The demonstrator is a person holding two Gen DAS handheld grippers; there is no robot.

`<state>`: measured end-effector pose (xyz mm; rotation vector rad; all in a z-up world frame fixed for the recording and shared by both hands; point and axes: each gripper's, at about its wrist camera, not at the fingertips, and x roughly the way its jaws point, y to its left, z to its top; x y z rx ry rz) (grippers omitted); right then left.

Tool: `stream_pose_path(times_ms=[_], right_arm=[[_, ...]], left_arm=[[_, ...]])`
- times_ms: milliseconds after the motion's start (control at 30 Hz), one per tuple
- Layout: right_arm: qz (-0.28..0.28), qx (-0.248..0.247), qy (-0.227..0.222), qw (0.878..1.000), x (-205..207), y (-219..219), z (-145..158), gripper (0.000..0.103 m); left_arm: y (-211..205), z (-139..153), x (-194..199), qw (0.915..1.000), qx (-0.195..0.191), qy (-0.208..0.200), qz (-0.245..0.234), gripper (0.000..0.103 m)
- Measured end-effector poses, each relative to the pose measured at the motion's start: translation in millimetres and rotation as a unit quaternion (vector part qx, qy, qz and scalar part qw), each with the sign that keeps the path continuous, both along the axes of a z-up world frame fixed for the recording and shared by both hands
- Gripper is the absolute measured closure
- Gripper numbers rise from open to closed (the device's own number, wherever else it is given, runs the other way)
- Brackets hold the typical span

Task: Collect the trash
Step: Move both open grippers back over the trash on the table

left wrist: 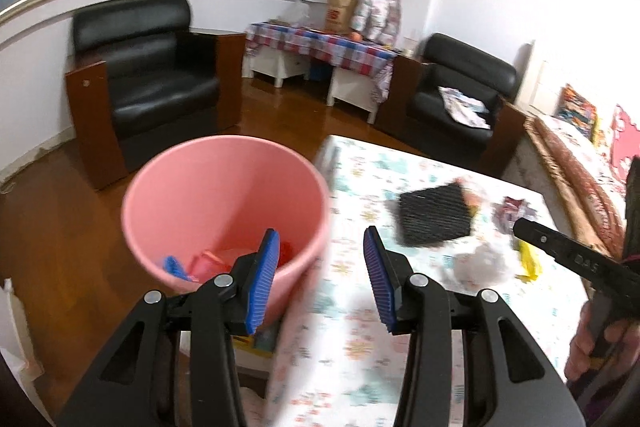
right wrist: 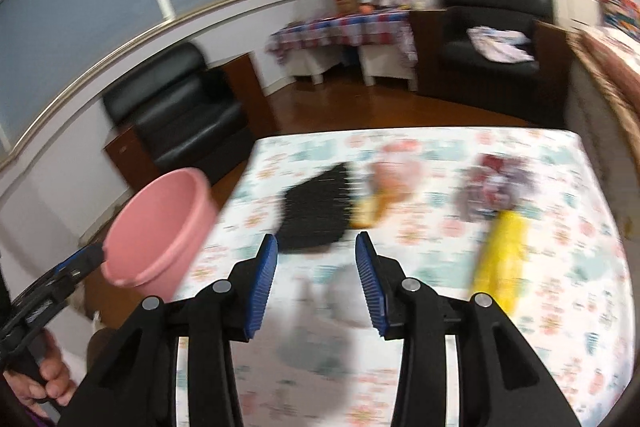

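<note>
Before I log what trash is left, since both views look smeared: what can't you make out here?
- Pink bin contents, left wrist view: blue and red scraps, partly hidden by the left tongs.
- Grey-white wad, right wrist view: motion blur hides what it is.
- Crumpled wrapper, right wrist view: blurred, print unreadable.

Smooth pink plastic bin (left wrist: 224, 195), glossy wood floor (left wrist: 72, 227), shiny black leather armchair (left wrist: 152, 67), patterned cloth tabletop (left wrist: 360, 307).

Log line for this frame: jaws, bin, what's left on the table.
left gripper: jaws open, empty | right gripper: jaws open, empty | pink bin: some trash inside | table: black pad, yellow wrapper remain
</note>
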<state>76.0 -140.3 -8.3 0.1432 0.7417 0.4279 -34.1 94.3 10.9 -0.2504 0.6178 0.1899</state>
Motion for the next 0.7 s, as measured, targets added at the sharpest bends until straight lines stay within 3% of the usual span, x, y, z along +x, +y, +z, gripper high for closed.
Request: stream_pose_path(times_ms=[300, 700], right_arm=[[-0.107, 0.001, 0.045, 0.993, 23.4, -79.8, -31.0, 0.062], [-0.131, -0.008, 0.083, 0.988, 43.9, -89.8, -66.8, 0.062]], left_arm=[[-53.2, -3.4, 23.4, 0.9971, 0.004, 0.010, -0.075, 0.059], [-116.0, -23.1, 74.0, 0.9850, -0.016, 0.051, -0.164, 0.059]])
